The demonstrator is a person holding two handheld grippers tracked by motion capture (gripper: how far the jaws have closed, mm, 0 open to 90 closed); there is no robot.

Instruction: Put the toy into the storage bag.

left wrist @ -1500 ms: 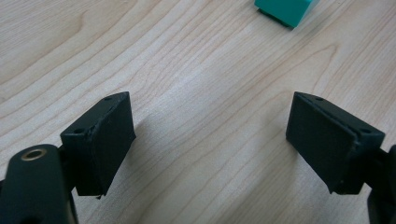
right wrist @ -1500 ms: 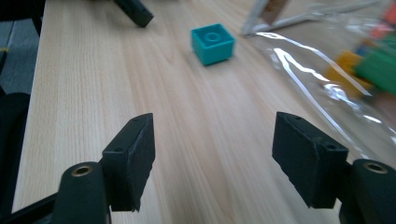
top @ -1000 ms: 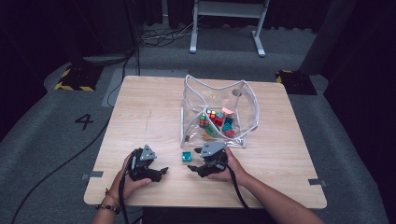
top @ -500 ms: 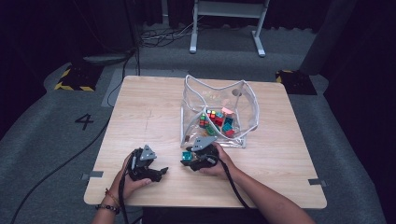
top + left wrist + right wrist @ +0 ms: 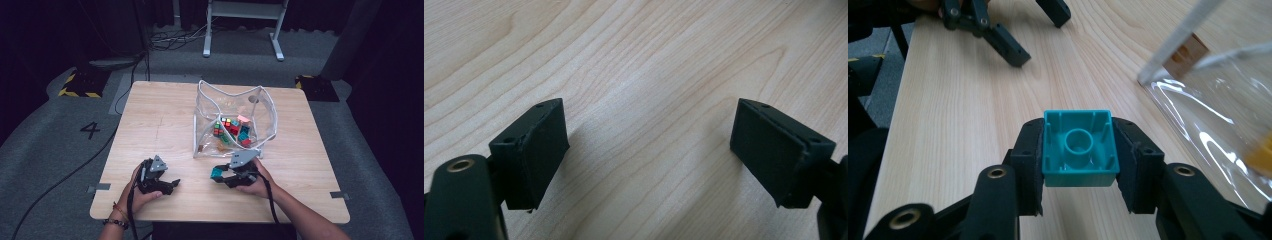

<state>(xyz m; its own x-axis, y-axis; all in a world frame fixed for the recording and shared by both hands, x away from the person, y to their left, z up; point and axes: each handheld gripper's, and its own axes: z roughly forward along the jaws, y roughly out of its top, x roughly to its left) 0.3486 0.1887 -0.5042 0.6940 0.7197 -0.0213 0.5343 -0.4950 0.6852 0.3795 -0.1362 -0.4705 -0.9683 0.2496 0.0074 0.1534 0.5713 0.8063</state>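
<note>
A teal square brick [image 5: 1079, 149], hollow underside toward the camera, sits between the pads of my right gripper [image 5: 1079, 155], which press on both its sides; the jaws have just been closing onto it. In the high view that right gripper [image 5: 218, 176] holds the teal brick [image 5: 216, 173] just above the table, in front of the clear plastic bag [image 5: 235, 122]. My left gripper [image 5: 172, 185] rests near the table's front left, and in the left gripper view its left gripper [image 5: 649, 145] jaws stand wide apart over bare wood with nothing between them.
The clear bag [image 5: 1218, 95] holds several coloured bricks [image 5: 232, 131] and has a white cord rim. The wooden table [image 5: 160, 120] ends close behind both hands. The left gripper [image 5: 998, 30] lies at the top of the right gripper view.
The right gripper moved left to the teal brick, shut on it, and has come back slightly with the brick lifted off the table. The left gripper stayed put.
</note>
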